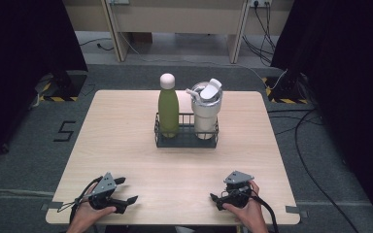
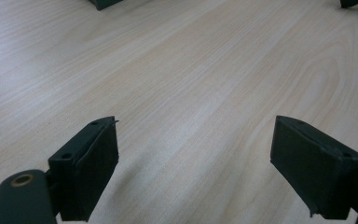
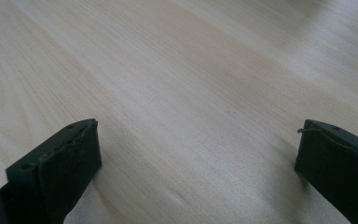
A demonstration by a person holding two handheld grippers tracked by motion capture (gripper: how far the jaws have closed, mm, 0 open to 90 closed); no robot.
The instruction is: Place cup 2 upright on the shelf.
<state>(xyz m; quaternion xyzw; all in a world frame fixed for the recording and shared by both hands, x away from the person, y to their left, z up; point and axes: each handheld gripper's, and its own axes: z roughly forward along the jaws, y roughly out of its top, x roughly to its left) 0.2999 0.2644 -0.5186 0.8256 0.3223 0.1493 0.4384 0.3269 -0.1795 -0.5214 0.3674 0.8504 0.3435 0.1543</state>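
A black wire basket (image 1: 186,138) stands in the middle of the wooden table (image 1: 126,141). It holds a green bottle (image 1: 168,112) with a pale cap on the left and a white tumbler (image 1: 206,111) with a lid and straw on the right, both upright. My left gripper (image 1: 127,190) rests near the table's front left edge, held by a hand, its jaws apart. In the left gripper view my left gripper (image 2: 196,140) is open over bare wood. My right gripper (image 1: 217,194) lies near the front right edge. The right gripper view shows my right gripper (image 3: 198,140) open with nothing between its jaws.
A wide stretch of bare tabletop separates both grippers from the basket. In the left gripper view a corner of the basket (image 2: 103,3) shows at the top edge. Cables run over the grey floor (image 1: 311,145) to the right of the table.
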